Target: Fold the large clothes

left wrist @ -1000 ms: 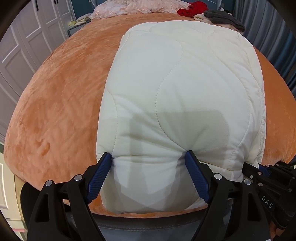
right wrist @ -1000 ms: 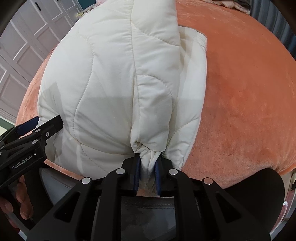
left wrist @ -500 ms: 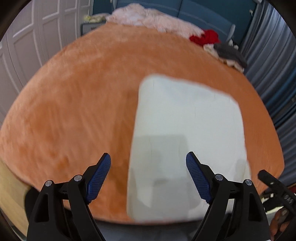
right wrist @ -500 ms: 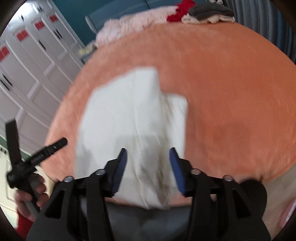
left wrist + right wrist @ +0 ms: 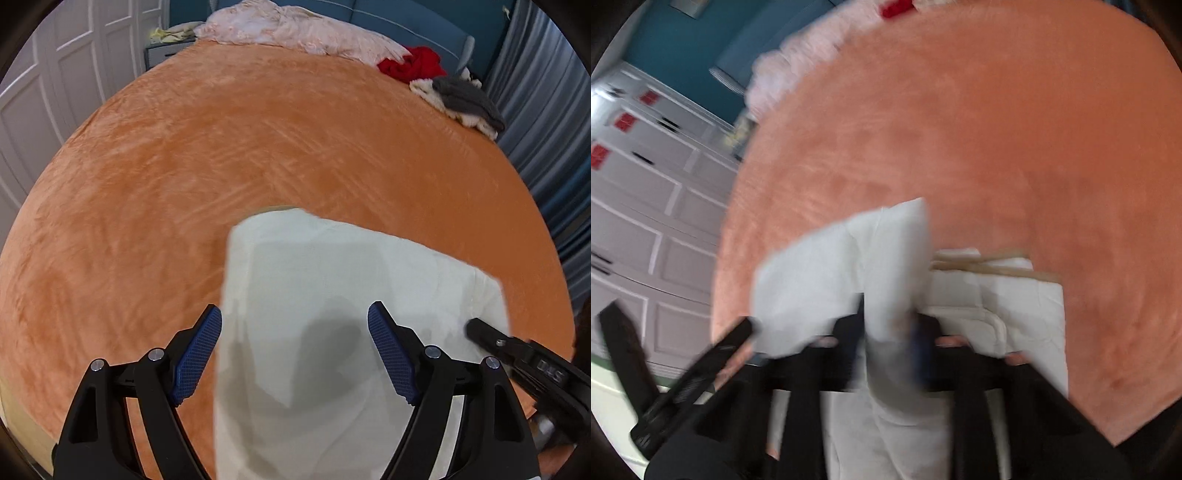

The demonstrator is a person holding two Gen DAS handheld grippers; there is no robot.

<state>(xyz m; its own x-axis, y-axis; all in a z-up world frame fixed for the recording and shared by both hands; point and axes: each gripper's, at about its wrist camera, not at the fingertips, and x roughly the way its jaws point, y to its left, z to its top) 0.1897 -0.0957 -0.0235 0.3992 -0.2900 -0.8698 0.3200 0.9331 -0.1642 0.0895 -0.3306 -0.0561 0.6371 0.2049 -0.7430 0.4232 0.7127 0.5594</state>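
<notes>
A cream quilted jacket [image 5: 354, 295] lies folded into a thick rectangle on the orange bed [image 5: 184, 166], close to the near edge. My left gripper [image 5: 295, 350] hangs above its near part, wide open, blue pads apart and empty. In the right wrist view the picture is blurred; the jacket [image 5: 849, 266] lies below my right gripper [image 5: 890, 339], and a fold of it sits between the fingers. I cannot tell whether they grip it. The right gripper also shows in the left wrist view [image 5: 517, 350] at the jacket's right edge.
Other clothes lie along the bed's far edge: a pink garment [image 5: 295, 29], a red one [image 5: 413, 66], a grey and cream pile [image 5: 465, 99]. White wardrobe doors [image 5: 44, 92] stand left, blue-grey curtains [image 5: 546, 110] right.
My right gripper let go of the jacket's edge half a second ago. Both grippers rose and pulled back, so the jacket looks smaller. The right view is now tilted and blurred.
</notes>
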